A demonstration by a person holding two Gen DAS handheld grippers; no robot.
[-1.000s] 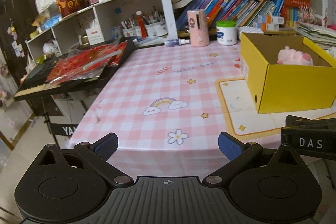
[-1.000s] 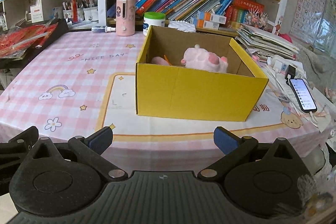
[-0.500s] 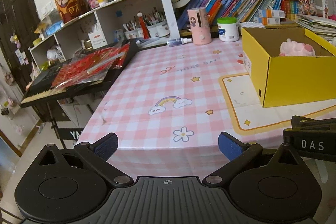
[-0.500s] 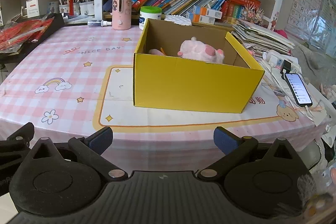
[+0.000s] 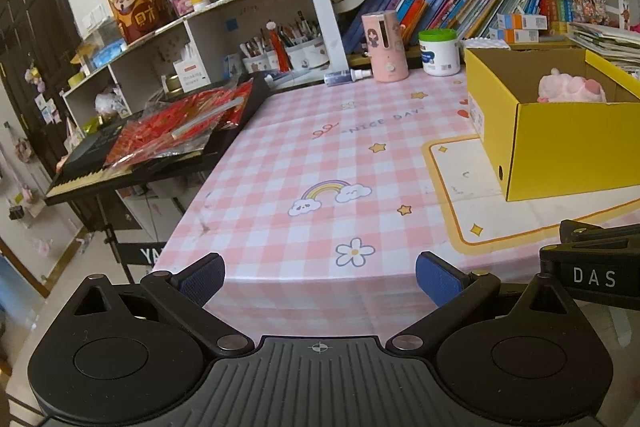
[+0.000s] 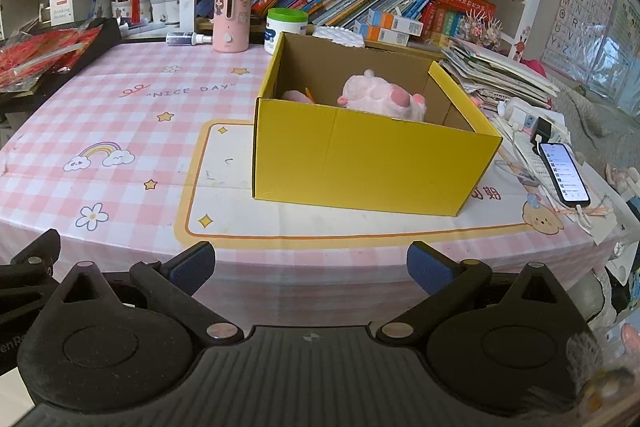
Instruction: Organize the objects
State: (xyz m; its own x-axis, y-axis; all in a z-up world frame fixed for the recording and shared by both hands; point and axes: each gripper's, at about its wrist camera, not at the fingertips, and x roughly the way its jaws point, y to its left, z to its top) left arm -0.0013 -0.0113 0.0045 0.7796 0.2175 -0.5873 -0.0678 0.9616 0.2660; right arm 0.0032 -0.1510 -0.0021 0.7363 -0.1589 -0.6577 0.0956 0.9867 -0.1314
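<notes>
Both views sit farther back from the counter than a second ago: more of the near edge and cloth overhang shows, and the yellow box [image 6: 372,151] looks smaller. Nothing on the counter has shifted.

Left hand-held gripper [image 5: 320,277]: released, blue pads wide apart, nothing between them, held off the near edge of the counter [image 5: 304,155]. Right hand-held gripper [image 6: 310,267]: likewise spread and empty, also short of the near edge, facing the box. The two ride side by side; the right one's black body shows at the right edge of the left view.

Yellow box stands open-topped on the right half of the counter, on a white mat [image 6: 224,167] with an orange border. A pink plush toy [image 6: 380,97] lies inside against the far wall; another pink item sits to its left in the box, mostly hidden.

Counter wears a pink-and-white checked cloth printed with a rainbow, flower and stars. At its far edge: pink cylindrical device [image 6: 231,15], white jar with a green lid [image 6: 286,29], a small spray bottle [image 6: 188,38] lying flat.

Right: piled papers and a lit phone [image 6: 563,173]. Left: a keyboard [image 5: 132,151] on a stand, carrying red packets. Behind: shelves of books, pen cups, an alphabet poster far right.
</notes>
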